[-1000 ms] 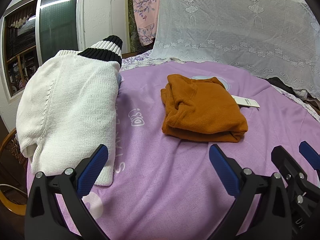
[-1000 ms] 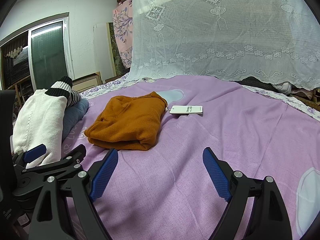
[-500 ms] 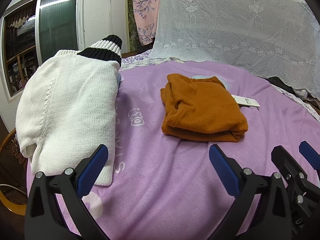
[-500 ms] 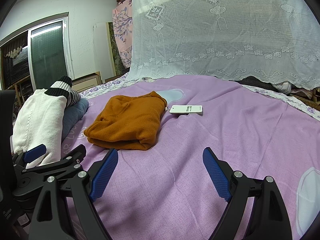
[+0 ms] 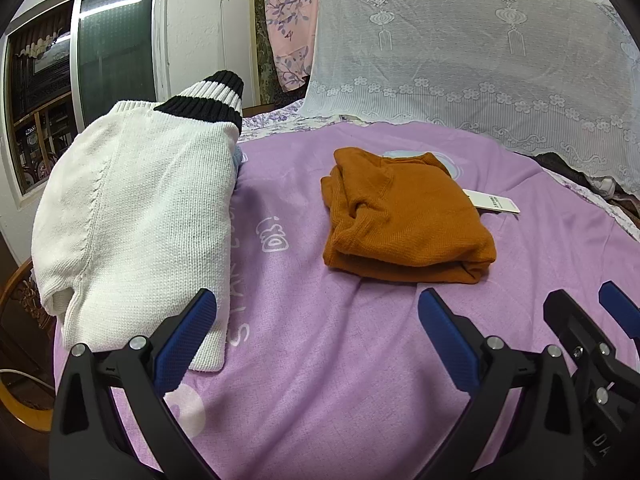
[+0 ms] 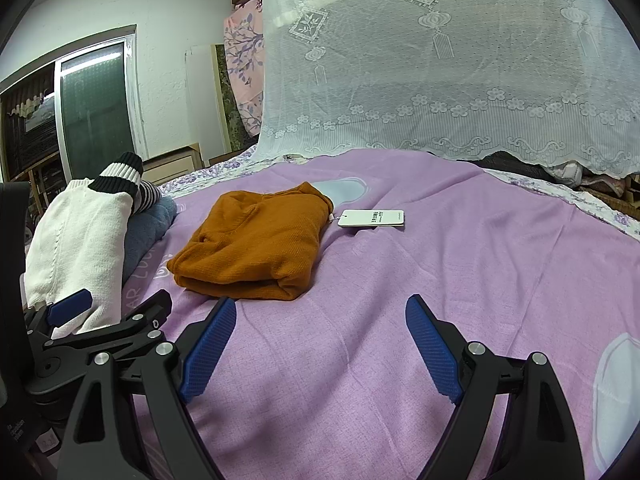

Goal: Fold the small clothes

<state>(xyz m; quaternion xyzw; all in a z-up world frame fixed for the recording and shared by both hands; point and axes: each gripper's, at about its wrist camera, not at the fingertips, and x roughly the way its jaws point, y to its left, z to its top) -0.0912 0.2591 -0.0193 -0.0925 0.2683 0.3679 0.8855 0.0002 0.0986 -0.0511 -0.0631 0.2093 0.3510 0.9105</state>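
Observation:
A folded orange garment (image 5: 404,216) lies on the purple bedspread (image 5: 320,360), with a white paper tag (image 5: 494,202) at its right edge. It also shows in the right wrist view (image 6: 256,240), with the tag (image 6: 371,218) beside it. My left gripper (image 5: 316,320) is open and empty, held above the spread in front of the garment. My right gripper (image 6: 320,328) is open and empty, just right of the left one, whose fingers (image 6: 70,306) show at the left edge.
A pile of folded clothes sits at the left: a white knit sweater (image 5: 140,216) with black-striped cuff on top, over a blue garment (image 6: 148,228). A lace curtain (image 5: 480,60) hangs behind the bed. A window (image 5: 116,48) and wooden chair (image 5: 16,300) are at left.

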